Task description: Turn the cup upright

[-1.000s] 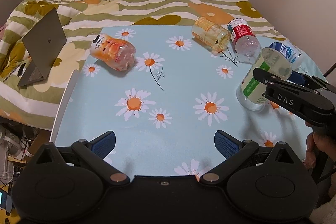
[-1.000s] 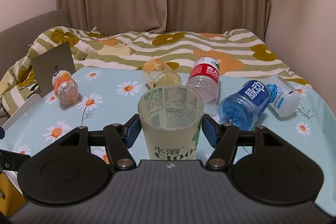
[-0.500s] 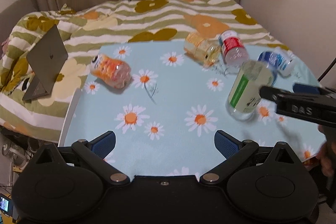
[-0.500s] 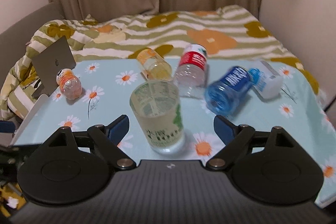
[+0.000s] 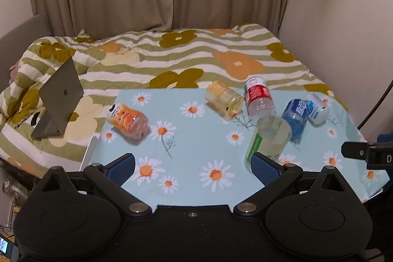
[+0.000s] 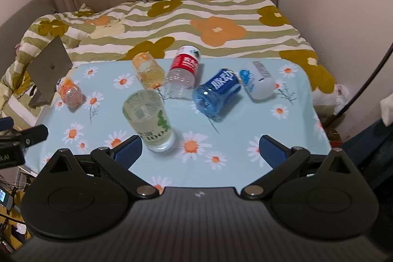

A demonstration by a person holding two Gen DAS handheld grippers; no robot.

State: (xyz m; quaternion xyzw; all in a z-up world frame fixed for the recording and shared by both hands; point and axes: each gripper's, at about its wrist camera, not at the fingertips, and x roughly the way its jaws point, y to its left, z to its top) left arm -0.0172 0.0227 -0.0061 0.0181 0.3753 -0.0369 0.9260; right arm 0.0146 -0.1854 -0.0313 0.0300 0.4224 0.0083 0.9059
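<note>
A clear cup with a pale green label [image 6: 149,122] stands upright on the daisy-print table [image 6: 245,119], mouth up. It also shows in the left wrist view [image 5: 269,139], behind my left gripper's right finger. My right gripper [image 6: 201,151] is open and empty, drawn back from the cup, which stands just beyond its left finger. My left gripper [image 5: 192,167] is open and empty over the table's near edge. The right gripper's tip [image 5: 368,155] shows at the right edge of the left wrist view.
Several bottles lie on their sides at the back of the table: orange [image 6: 70,92], yellow [image 6: 147,71], red-labelled [image 6: 183,71], blue [image 6: 217,92], white [image 6: 258,80]. A grey laptop [image 6: 49,70] stands on the flowered bed behind. A wall is at the right.
My right gripper has opened, let go of the cup and pulled back and up; the cup stays upright on the table. My left gripper has also drawn back and tilted up.
</note>
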